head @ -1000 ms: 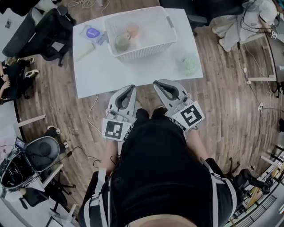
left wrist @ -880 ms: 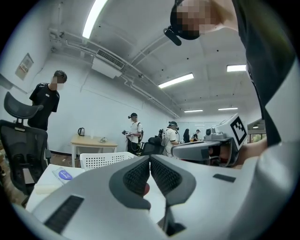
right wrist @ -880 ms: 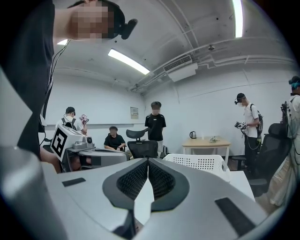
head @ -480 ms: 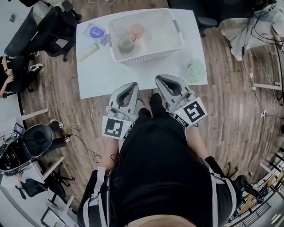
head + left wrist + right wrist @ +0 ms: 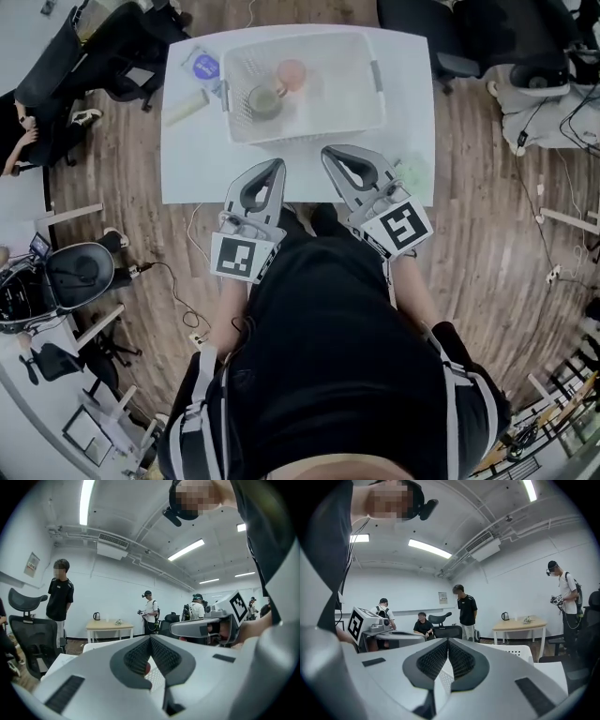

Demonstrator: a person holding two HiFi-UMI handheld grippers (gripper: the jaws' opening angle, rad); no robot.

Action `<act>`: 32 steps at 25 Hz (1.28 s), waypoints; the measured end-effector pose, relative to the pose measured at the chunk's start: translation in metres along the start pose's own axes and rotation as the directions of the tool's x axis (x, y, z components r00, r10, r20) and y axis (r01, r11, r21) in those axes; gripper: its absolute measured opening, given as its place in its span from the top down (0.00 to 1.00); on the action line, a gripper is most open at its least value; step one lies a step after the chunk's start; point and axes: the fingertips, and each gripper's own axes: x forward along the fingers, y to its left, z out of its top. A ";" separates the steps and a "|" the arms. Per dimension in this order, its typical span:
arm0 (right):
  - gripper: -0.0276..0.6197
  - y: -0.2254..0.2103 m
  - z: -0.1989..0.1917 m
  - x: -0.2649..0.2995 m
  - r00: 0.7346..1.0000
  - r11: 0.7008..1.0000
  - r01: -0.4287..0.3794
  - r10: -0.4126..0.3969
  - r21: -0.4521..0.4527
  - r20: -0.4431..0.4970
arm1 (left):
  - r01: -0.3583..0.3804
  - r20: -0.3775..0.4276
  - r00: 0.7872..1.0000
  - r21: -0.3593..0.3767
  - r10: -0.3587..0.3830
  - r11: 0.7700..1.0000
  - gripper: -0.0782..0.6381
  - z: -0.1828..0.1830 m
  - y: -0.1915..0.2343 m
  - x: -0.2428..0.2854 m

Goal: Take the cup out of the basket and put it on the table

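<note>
A round olive-green cup (image 5: 263,100) and a smaller pink cup (image 5: 292,73) sit in the left half of the white slatted plastic basket (image 5: 342,89). They are just beside each other, the pink one farther from the person. Both show round rims from above, so they seem upright, mouths up and long axes vertical. The basket stands on the white rectangular table (image 5: 202,164). At the table's near edge, the left gripper (image 5: 275,167) and right gripper (image 5: 330,153) point towards the basket. Each has its jaws pressed together on nothing. A pale green crumpled object (image 5: 412,172) lies just right of the right gripper.
</note>
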 end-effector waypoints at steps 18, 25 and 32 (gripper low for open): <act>0.93 -0.020 -0.014 0.045 0.999 1.000 0.000 0.001 0.017 -0.048 | 0.065 -0.029 0.997 -0.035 -0.066 0.997 0.87 -0.010 0.030 0.036; 0.93 -0.022 -0.026 0.064 0.996 1.000 0.002 -0.001 0.015 -0.094 | 0.118 -0.035 0.992 -0.044 -0.119 0.992 0.87 -0.019 0.036 0.042; 0.93 -0.030 -0.035 0.090 0.993 1.000 -0.005 0.008 0.019 -0.117 | 0.123 -0.043 0.991 -0.072 -0.126 0.990 0.87 -0.026 0.056 0.049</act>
